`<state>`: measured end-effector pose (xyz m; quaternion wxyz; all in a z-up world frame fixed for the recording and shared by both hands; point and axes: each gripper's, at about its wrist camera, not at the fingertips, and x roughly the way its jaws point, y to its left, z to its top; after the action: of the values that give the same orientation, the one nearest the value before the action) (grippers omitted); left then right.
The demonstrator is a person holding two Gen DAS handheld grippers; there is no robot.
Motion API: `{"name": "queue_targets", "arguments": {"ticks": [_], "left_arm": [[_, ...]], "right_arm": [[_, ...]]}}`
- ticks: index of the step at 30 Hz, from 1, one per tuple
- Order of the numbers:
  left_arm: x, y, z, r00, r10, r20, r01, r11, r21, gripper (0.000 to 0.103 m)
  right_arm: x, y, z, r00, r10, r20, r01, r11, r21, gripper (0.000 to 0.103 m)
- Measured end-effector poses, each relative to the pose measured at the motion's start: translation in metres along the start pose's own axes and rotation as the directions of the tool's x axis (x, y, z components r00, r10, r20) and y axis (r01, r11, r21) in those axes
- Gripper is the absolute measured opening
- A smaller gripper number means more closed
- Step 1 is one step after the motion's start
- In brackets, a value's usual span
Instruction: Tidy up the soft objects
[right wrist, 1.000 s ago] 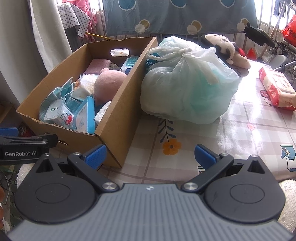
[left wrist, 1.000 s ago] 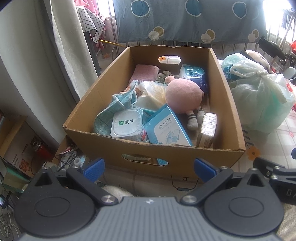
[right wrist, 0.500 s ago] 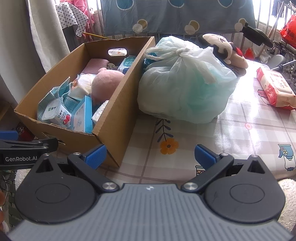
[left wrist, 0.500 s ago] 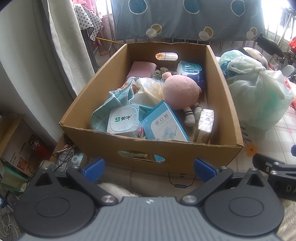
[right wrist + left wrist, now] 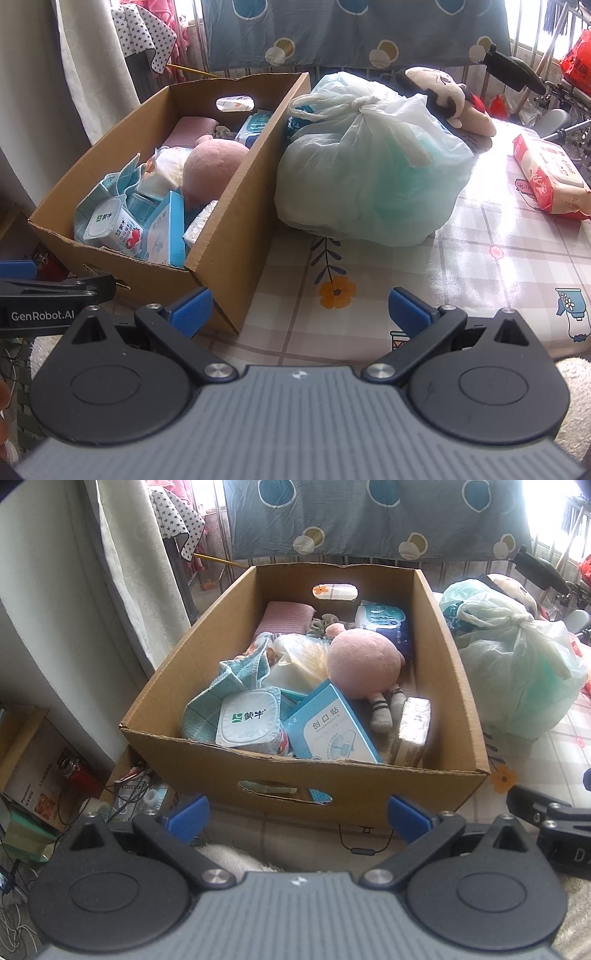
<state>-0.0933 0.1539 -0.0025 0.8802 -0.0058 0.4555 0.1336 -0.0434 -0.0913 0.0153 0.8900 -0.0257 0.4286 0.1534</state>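
Observation:
A cardboard box (image 5: 436,786) (image 5: 229,229) stands on the checked tablecloth. In it lie a pink plush doll (image 5: 364,664) (image 5: 210,162), a teal cloth (image 5: 221,686), a pink towel (image 5: 288,616), a yogurt cup (image 5: 249,720), a blue plaster box (image 5: 332,727) and wipes packs. My left gripper (image 5: 297,814) is open and empty, in front of the box's near wall. My right gripper (image 5: 300,308) is open and empty, above the tablecloth by the box's right corner.
A knotted pale green plastic bag (image 5: 369,166) (image 5: 517,664) sits right of the box, with a black-and-white plush (image 5: 443,96) behind it. A red wipes pack (image 5: 550,181) lies far right. Curtain (image 5: 122,572) and floor clutter (image 5: 44,775) are at the left.
Both grippers have drawn back and up a little, so the box sits slightly farther away in view. Both stay open and empty.

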Motion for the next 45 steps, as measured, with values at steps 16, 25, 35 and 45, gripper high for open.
{"name": "queue_targets", "arguments": {"ticks": [16,25,35,45], "left_arm": [[0.0008,0.0043,0.0006,1.000,0.003,-0.004,-0.003,1.000,-0.004,0.103],[0.0008,0.0040,0.0004,1.000,0.003,-0.004,-0.003,1.000,-0.004,0.103],[0.0008,0.0048,0.0006,1.000,0.003,-0.005,-0.003,1.000,-0.005,0.103],[0.0006,0.0052,0.0005,1.000,0.003,-0.004,-0.003,1.000,-0.004,0.103]], "right_arm": [[0.0007,0.0044,0.0020,1.000,0.009,-0.004,-0.010,1.000,-0.014,0.102],[0.0008,0.0041,0.0015,1.000,0.010,-0.005,-0.010,1.000,-0.014,0.102],[0.0009,0.0039,0.0015,1.000,0.010,-0.004,-0.010,1.000,-0.014,0.102],[0.0006,0.0044,0.0014,1.000,0.010,-0.003,-0.010,1.000,-0.014,0.102]]}}
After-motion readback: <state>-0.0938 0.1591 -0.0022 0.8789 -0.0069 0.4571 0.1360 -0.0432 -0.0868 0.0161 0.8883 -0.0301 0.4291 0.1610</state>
